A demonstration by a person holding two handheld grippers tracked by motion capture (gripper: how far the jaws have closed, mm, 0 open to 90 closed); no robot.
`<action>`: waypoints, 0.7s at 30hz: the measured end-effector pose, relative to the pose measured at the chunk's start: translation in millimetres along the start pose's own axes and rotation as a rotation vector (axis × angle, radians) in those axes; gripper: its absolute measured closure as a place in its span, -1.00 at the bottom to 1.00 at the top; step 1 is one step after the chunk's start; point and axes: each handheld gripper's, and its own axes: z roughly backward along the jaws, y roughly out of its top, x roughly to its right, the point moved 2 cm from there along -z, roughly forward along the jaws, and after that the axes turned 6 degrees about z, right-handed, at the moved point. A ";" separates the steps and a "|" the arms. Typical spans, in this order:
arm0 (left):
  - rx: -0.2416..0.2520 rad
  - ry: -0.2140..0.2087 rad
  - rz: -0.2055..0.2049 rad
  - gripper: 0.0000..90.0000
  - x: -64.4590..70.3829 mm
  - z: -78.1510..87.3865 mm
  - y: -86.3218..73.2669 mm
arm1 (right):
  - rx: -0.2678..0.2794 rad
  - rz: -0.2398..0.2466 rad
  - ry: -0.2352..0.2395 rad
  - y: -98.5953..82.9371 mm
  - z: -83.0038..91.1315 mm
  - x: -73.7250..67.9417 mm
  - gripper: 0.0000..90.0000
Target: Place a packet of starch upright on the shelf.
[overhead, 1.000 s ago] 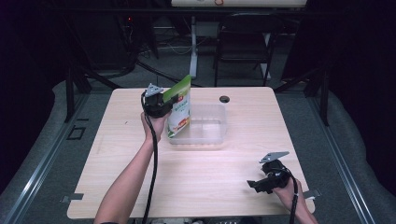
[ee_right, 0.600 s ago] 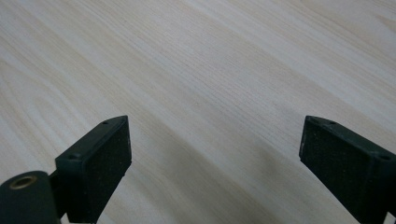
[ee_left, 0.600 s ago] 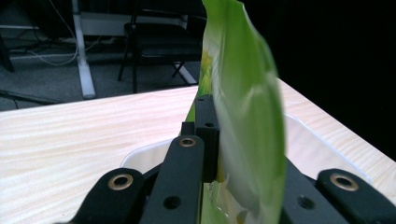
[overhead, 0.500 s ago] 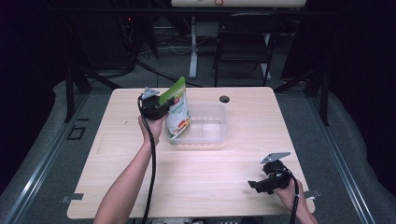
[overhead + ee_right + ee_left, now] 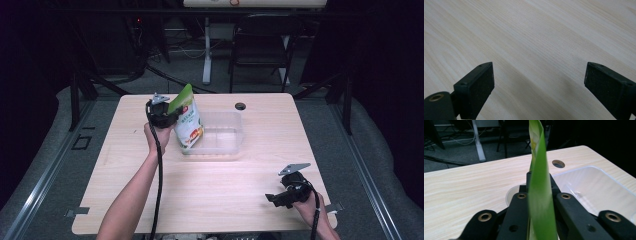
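Over the near-left corner of the clear tub point(image 5: 225, 137), the left gripper point(image 5: 167, 116) pinches the green snack bag point(image 5: 187, 125) by its top. Bag still needs letting go. Far from the tub, the right gripper point(image 5: 280, 197) rests wide open.

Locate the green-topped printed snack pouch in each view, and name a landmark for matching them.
High view: green-topped printed snack pouch left of centre, at the clear plastic tray's left end, pinched by the left gripper.
Left gripper view: its green top edge centre, between the jaws.
Right gripper view: not in it.
Shared landmark: round table hole.
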 end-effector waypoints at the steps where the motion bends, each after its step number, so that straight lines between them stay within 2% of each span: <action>1: -0.005 0.002 -0.006 0.87 0.3 -0.4 0.4 | -0.002 0.002 -0.005 0.0 0.0 0.2 -0.81; 5: -0.018 0.006 -0.018 0.56 0.7 1.3 2.9 | 0.001 -0.001 0.001 0.1 0.1 -0.1 -0.81; 7: -0.031 0.006 -0.031 0.28 1.8 3.5 4.6 | 0.002 -0.001 0.001 0.1 0.1 0.0 -0.81; 12: -0.057 0.006 -0.069 -0.20 5.5 9.7 8.9 | 0.004 0.000 -0.001 0.2 -0.2 -0.3 -0.81; 16: -0.067 0.024 -0.098 -0.36 9.1 15.1 12.1 | 0.005 -0.001 -0.002 0.2 0.0 -0.3 -0.81; 21: -0.066 0.040 -0.102 -0.53 9.3 24.6 15.6 | 0.003 0.000 -0.001 0.2 0.0 -0.3 -0.81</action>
